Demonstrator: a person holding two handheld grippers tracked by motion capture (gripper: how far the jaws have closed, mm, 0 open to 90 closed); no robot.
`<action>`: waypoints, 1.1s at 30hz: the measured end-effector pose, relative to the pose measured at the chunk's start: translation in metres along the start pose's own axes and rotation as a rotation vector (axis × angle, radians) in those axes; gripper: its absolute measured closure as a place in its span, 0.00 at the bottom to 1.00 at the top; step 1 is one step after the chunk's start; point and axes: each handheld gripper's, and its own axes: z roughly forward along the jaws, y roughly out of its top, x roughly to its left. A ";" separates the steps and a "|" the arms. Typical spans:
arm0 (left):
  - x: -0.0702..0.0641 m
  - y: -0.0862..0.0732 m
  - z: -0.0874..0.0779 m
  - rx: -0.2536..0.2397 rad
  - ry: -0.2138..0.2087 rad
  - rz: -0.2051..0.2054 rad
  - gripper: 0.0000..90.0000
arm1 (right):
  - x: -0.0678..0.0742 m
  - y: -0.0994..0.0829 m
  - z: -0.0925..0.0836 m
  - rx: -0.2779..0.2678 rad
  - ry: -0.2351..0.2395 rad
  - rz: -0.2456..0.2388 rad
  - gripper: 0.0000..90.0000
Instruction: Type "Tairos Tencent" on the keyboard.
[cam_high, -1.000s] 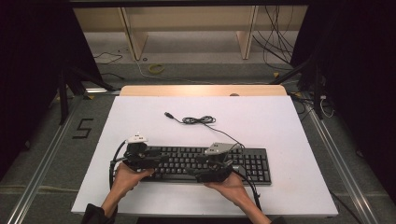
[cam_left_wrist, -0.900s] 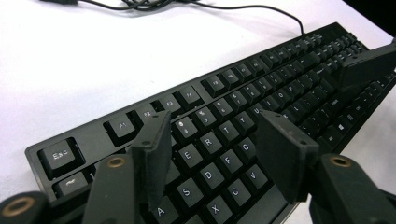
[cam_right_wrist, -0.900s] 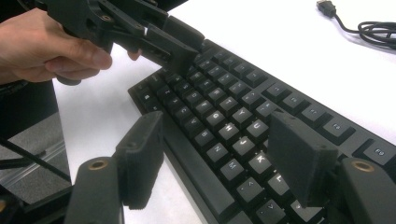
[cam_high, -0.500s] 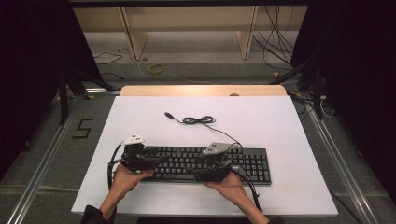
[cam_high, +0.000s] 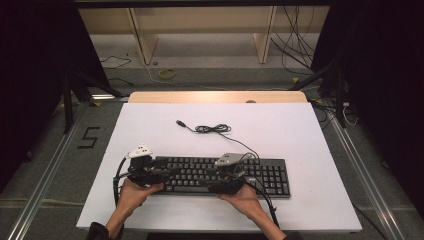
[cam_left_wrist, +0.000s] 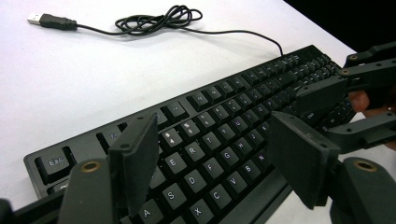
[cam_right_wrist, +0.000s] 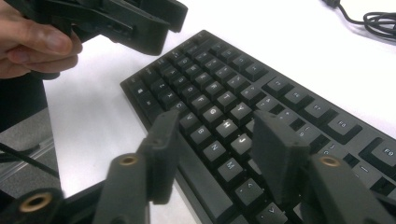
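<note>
— While you hover over the white table (cam_high: 310, 135), what do you count on it?

— One black keyboard (cam_high: 270, 172) near your edge, and its one cable (cam_high: 212, 128), coiled farther out and ending in a USB plug (cam_left_wrist: 33, 18). No container stands there.

— And your two grippers?

— Your left gripper (cam_left_wrist: 215, 144) has just been opening; its jaws stand wide above the left-end keys, gripping nothing. Your right gripper (cam_right_wrist: 212, 140) has just been closing, jaws apart over the middle keys, holding nothing.

free: table (cam_high: 310, 130) right, far side | obstacle: coiled cable (cam_high: 212, 128) — behind keyboard (cam_high: 260, 172)
</note>
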 end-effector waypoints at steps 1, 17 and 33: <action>0.000 0.000 -0.001 -0.001 -0.002 0.002 0.37 | 0.000 0.000 0.001 0.003 -0.003 -0.003 0.62; -0.005 -0.004 -0.005 -0.026 -0.008 0.014 0.35 | 0.000 -0.001 0.011 0.047 -0.007 -0.007 0.85; -0.011 -0.012 -0.009 -0.045 -0.018 0.026 0.34 | 0.005 -0.003 0.032 0.104 -0.045 -0.039 1.00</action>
